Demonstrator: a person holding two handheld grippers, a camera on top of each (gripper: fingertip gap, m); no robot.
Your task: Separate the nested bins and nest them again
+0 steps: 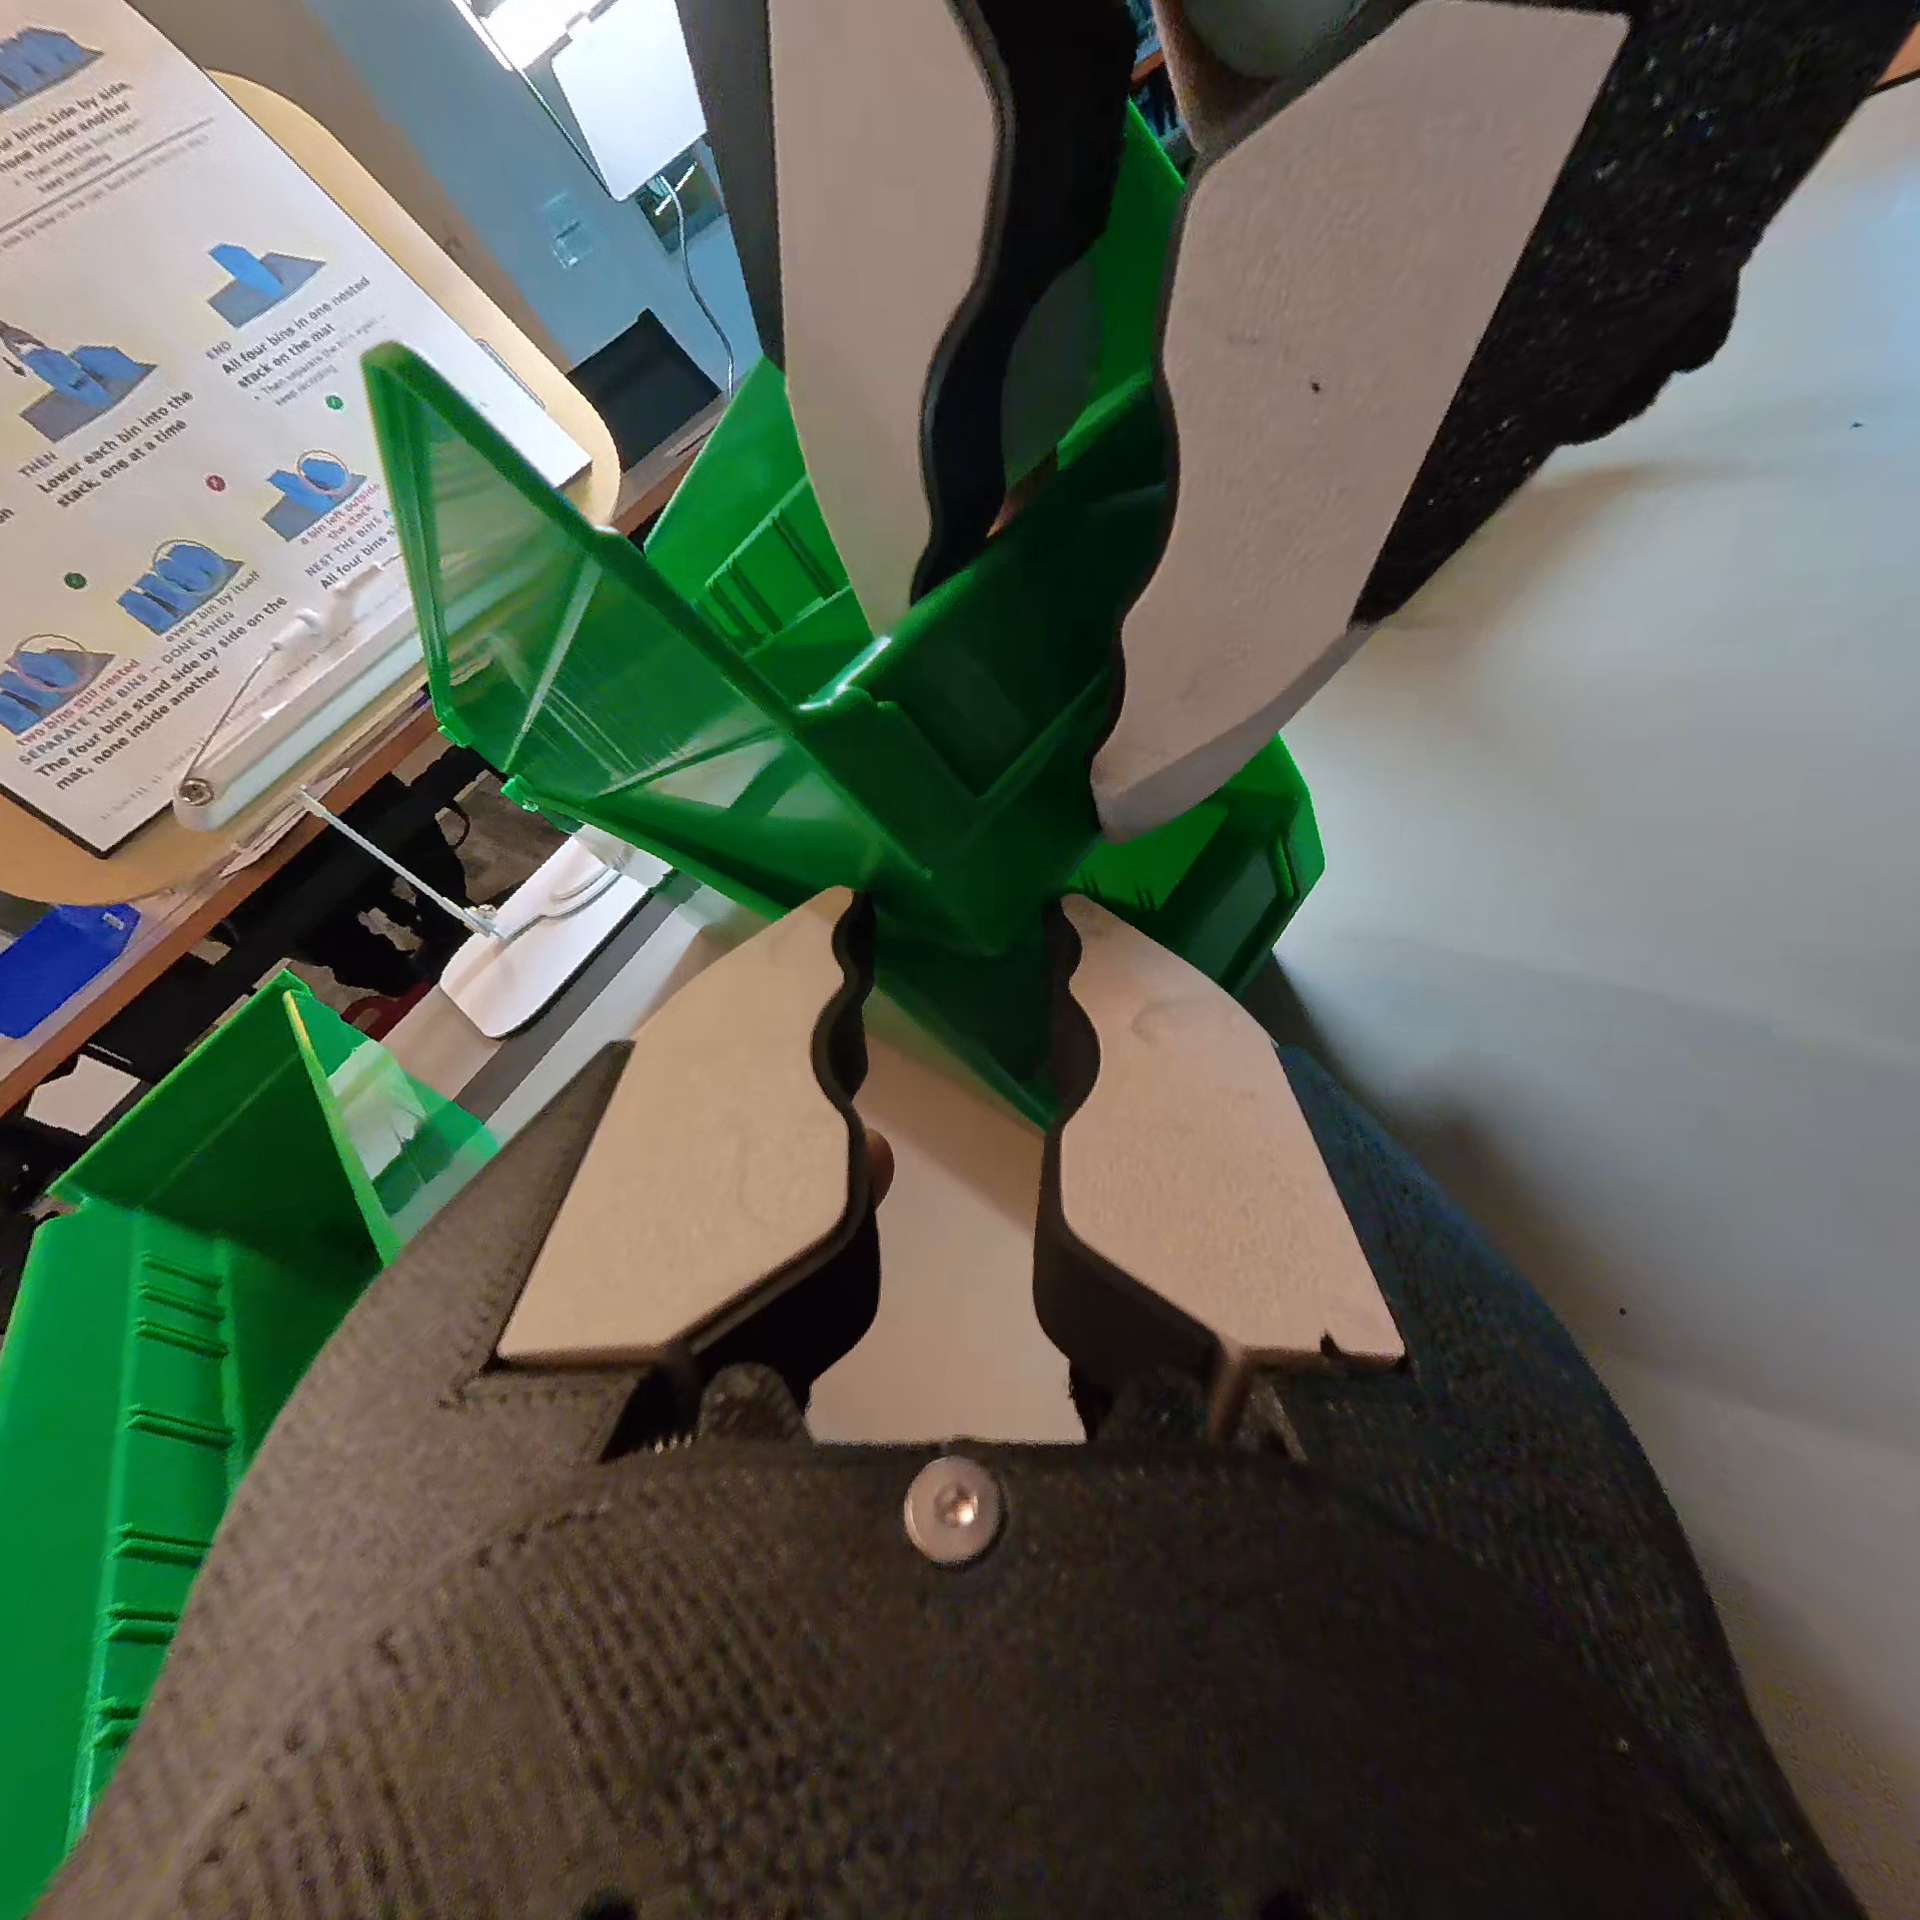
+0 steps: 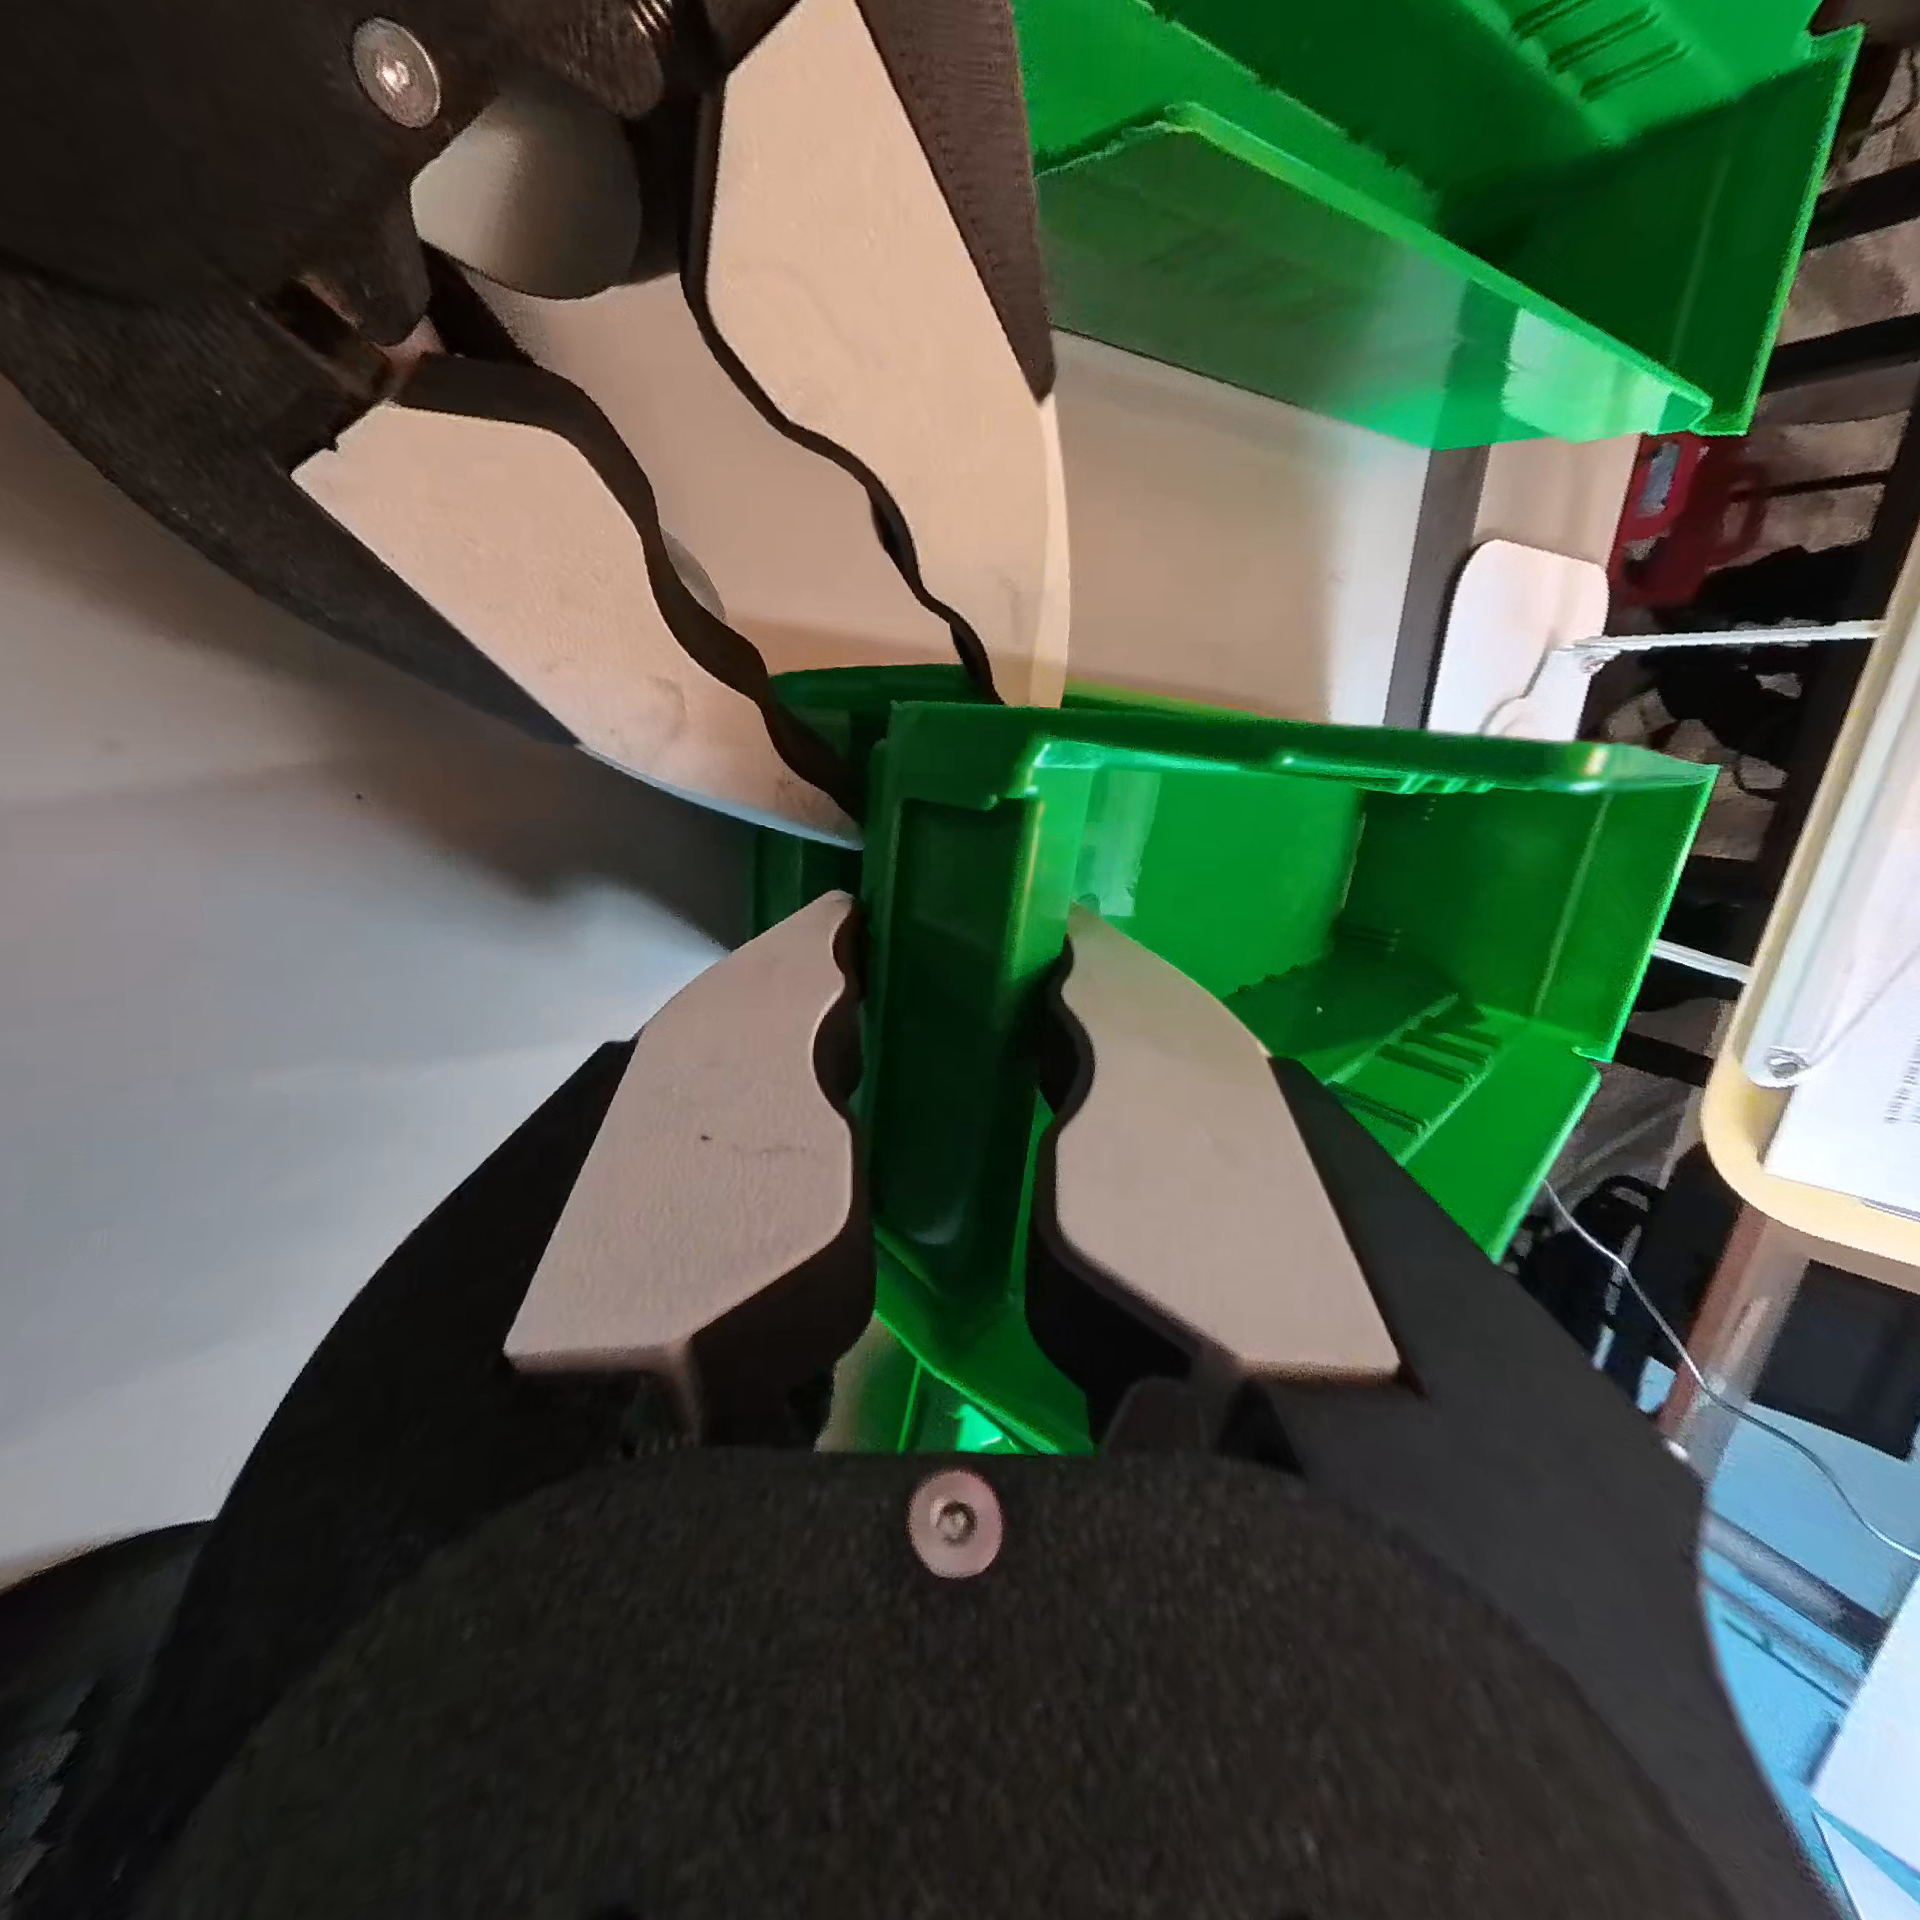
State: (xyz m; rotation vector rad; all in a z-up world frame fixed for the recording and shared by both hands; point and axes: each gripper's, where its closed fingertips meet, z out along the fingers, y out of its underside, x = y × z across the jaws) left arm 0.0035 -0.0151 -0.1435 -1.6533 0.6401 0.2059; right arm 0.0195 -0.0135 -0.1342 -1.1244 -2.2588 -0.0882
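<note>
The green bin (image 2: 1195, 935) I am working on sits mid-frame in the right wrist view, tipped so its open side faces right. It appears to be nested in a second bin (image 2: 805, 821), whose rim peeks out just left of it. My right gripper (image 2: 956, 935) pinches the upper bin's back wall, one finger inside and one outside, the wall filling the gap between the pads. My left gripper (image 2: 904, 727) comes in from the upper left of that frame, its tips at the outer bin's rim; in its own view the left gripper (image 1: 961, 925) looks closed on a green corner, though I cannot tell how firmly.

In the left wrist view the held bin (image 1: 644, 665) stands centre, with the right gripper (image 1: 1049, 644) reaching down from the top.

The plastic looks thin, glossy and light, stiff at the thick rim but likely to flex mid-wall. I judge the rim the safest hold, since smooth walls may slip or bind in the nest.

Another bin (image 1: 187, 1299) lies lower left, an instruction sheet (image 1: 156, 416) upper left, on the pale table (image 1: 1610, 935).
</note>
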